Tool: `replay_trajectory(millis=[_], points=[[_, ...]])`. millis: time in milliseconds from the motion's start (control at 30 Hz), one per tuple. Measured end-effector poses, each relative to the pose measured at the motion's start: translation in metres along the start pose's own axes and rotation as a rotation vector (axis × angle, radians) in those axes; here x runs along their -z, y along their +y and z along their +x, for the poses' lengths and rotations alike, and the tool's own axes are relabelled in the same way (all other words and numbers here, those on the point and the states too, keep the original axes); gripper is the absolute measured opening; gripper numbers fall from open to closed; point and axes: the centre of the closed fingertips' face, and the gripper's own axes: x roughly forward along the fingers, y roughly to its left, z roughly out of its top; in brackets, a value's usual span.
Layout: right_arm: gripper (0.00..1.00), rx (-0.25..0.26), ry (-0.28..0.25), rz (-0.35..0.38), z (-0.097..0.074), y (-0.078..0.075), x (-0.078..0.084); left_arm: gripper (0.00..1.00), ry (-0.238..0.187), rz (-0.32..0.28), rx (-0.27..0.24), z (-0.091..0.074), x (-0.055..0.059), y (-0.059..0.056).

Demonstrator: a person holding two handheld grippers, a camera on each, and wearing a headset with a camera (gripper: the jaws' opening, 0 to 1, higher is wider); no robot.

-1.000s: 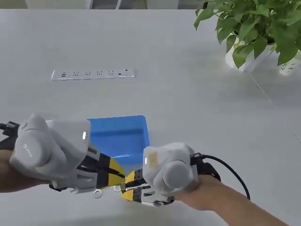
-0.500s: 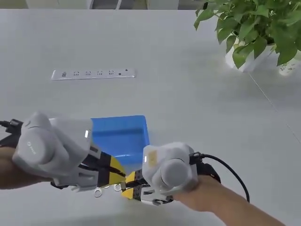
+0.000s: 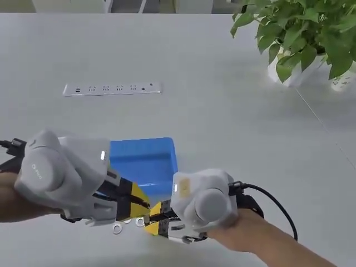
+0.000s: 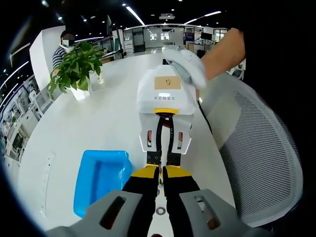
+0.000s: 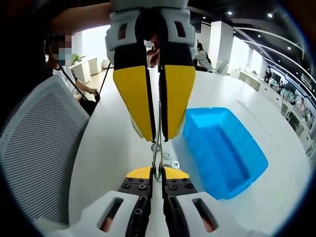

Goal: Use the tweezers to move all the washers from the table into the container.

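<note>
- The table [image 3: 222, 111] is the big pale surface everything sits on, and the job has barely started from what we can tell.
- The blue container [image 3: 143, 158] sits just behind the two grippers. We can't spot any washers inside it.
- The left gripper [image 5: 157, 136] and right gripper [image 5: 157, 174] meet nose to nose just in front of the container. Both sets of jaws are pinched down to a thin slit.
- The tweezers [image 5: 157, 154] run through both slits, so we reckon both grippers are clamped on them. It looks like the grip on the tool is being sorted out.
- The washers [image 3: 117, 228] lie loose on the table right under the jaws, near the container's front edge.
- Next we'd need one gripper to let go, then the tweezer tips lowered onto a washer.
</note>
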Motion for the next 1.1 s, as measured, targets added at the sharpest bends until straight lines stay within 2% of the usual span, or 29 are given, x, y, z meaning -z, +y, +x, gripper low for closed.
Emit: replay_trajectory(millis=[367, 433, 567, 633, 733, 867, 967, 1100], points=[[0.07, 0.002, -0.003, -0.022, -0.008, 0.0, -0.011, 0.21, -0.021, -0.035, -0.033, -0.011, 0.0, 0.002], [0.07, 0.004, -0.003, -0.031, -0.01, 0.0, -0.014, 0.28, -0.032, -0.074, -0.039, -0.015, 0.002, 0.002], [0.07, 0.001, -0.001, -0.04, -0.014, 0.001, -0.017, 0.34, -0.067, -0.118, -0.067, -0.023, 0.003, 0.001], [0.07, -0.003, 0.0, -0.042, -0.017, 0.001, -0.019, 0.4, -0.084, -0.142, -0.079, -0.027, 0.004, 0.001], [0.07, -0.002, -0.001, -0.046, -0.021, 0.001, -0.022, 0.46, -0.087, -0.16, -0.102, -0.033, 0.009, 0.0], [0.07, 0.0, -0.007, -0.054, -0.026, -0.001, -0.03, 0.55, -0.118, -0.24, -0.127, -0.041, 0.011, -0.004], [0.07, 0.002, -0.013, -0.058, -0.029, -0.003, -0.035, 0.59, -0.148, -0.251, -0.151, -0.048, 0.011, -0.004], [0.07, 0.001, -0.017, -0.066, -0.033, -0.005, -0.041, 0.65, -0.163, -0.276, -0.191, -0.054, 0.014, -0.004]])
